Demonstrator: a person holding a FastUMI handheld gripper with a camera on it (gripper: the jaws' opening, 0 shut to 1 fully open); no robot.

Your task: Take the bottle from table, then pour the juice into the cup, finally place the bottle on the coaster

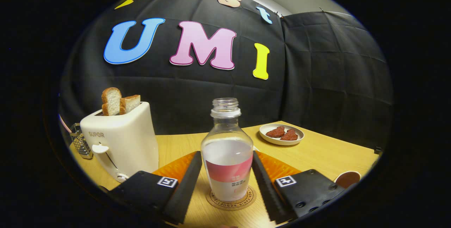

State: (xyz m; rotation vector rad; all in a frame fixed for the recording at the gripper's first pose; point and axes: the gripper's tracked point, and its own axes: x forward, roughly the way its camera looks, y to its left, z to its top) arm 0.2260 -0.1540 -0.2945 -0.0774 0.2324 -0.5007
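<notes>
The bottle (227,150) stands upright at the lower centre of the frame, uncapped, with clear liquid filling roughly its lower half and a pink-and-white label around its base. It rests on a round coaster (230,199) (light brown, with printed lettering around its rim), which lies flat on the wooden tabletop (317,154).

The hand-held gripper (227,171) frames the bottle from both sides: its fingers (186,182) run up from the bottom of the frame and sit just beside the bottle's body, left and right. A narrow sliver of space seems to show between each finger and the bottle, so the jaws look parted a little wider than the bottle rather than pressing on it, though the contact is hard to judge.

At the lower right of the frame, partly hidden behind the gripper's right block, sits a cup (348,178) with a dark brown inside. Farther back, right of centre, a small white plate (282,134) carries two reddish-brown pieces of food. On the left of the frame stands a cream toaster (121,143) with two slices of bread (119,102) poking from its slots, and a wire mesh object (81,143) sits at its far left side.
</notes>
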